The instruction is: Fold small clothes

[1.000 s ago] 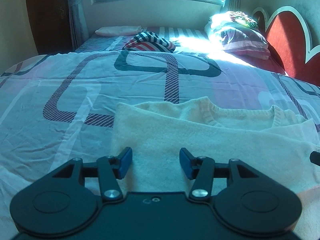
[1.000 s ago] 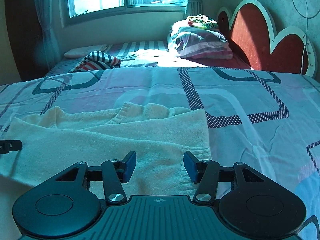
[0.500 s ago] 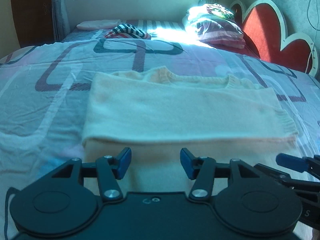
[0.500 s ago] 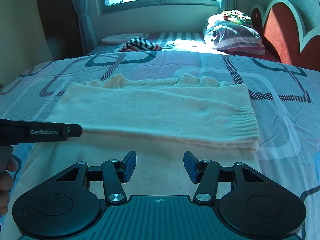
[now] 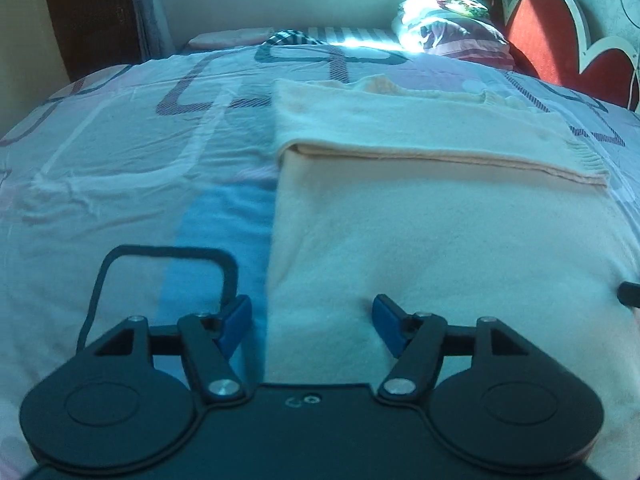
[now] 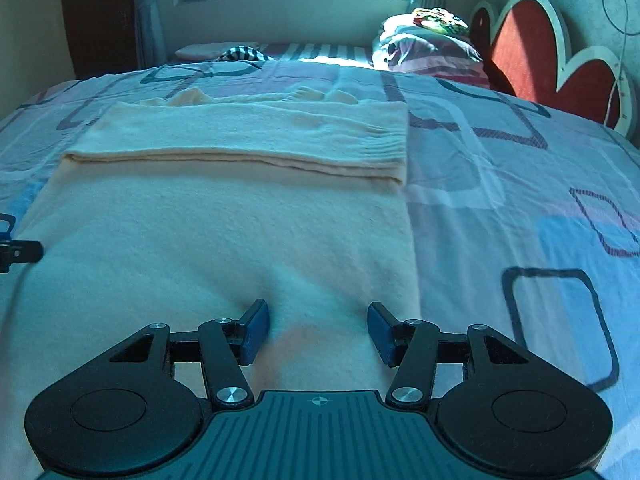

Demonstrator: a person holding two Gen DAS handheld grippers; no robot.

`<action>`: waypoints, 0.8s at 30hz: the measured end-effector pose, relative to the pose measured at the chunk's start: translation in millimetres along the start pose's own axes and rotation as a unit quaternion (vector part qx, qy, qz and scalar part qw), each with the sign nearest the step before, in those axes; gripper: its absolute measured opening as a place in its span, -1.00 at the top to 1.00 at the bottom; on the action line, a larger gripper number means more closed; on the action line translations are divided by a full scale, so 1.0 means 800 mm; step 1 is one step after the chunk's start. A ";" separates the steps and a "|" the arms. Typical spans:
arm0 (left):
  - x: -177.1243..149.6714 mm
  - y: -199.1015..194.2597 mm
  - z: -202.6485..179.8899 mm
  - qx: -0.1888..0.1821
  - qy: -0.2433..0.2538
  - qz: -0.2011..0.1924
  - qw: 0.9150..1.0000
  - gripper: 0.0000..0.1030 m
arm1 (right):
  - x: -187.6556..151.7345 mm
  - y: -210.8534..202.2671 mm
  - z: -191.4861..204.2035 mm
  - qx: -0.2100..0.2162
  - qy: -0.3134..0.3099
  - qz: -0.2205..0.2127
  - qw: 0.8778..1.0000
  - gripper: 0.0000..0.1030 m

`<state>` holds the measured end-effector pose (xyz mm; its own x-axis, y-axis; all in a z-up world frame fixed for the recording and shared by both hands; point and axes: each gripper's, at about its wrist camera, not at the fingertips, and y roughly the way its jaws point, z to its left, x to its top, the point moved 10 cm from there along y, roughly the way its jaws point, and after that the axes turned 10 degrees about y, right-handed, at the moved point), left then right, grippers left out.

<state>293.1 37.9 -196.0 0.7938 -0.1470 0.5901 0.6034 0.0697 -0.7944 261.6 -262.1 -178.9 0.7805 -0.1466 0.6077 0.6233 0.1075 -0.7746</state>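
Both grippers have been dropping back toward the near hem of the cream sweater [image 6: 224, 240], so more of its body is now lying ahead of them than half a second ago. The left gripper [image 5: 311, 330] is sitting with jaws apart over the sweater's left edge, and the right gripper [image 6: 316, 330], also spread wide, is pressing into the knit near its right edge. The sleeves [image 6: 256, 136] are already lying folded across the chest ahead; the bottom-up fold appears to be remaining, on the patterned bedsheet [image 6: 520, 216].
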 end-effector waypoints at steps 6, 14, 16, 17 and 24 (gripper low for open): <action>-0.015 -0.040 -0.026 -0.006 -0.013 -0.005 1.000 -0.12 | -0.010 -0.051 0.055 0.078 -0.040 -0.014 0.996 -0.03; -0.053 -0.063 -0.094 -0.044 0.021 0.008 0.999 -0.15 | -0.073 -0.060 0.115 0.122 -0.086 0.027 0.988 -0.03; -0.063 -0.063 -0.095 -0.038 0.031 0.008 0.999 -0.16 | -0.085 -0.058 0.111 0.109 -0.091 0.031 0.989 -0.03; -0.069 -0.064 -0.094 -0.035 0.038 0.006 0.999 -0.17 | -0.092 -0.056 0.104 0.097 -0.090 0.033 0.991 -0.03; -0.096 -0.082 -0.069 -0.041 0.050 0.000 0.998 -0.26 | -0.108 -0.077 0.043 0.020 -0.050 0.011 0.998 -0.03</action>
<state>188.2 -10.1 -197.0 0.7801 -0.2453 0.5756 0.5917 -0.0098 -0.8061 157.4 -222.3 -177.7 0.7941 -0.0448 0.6061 0.6052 0.1498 -0.7819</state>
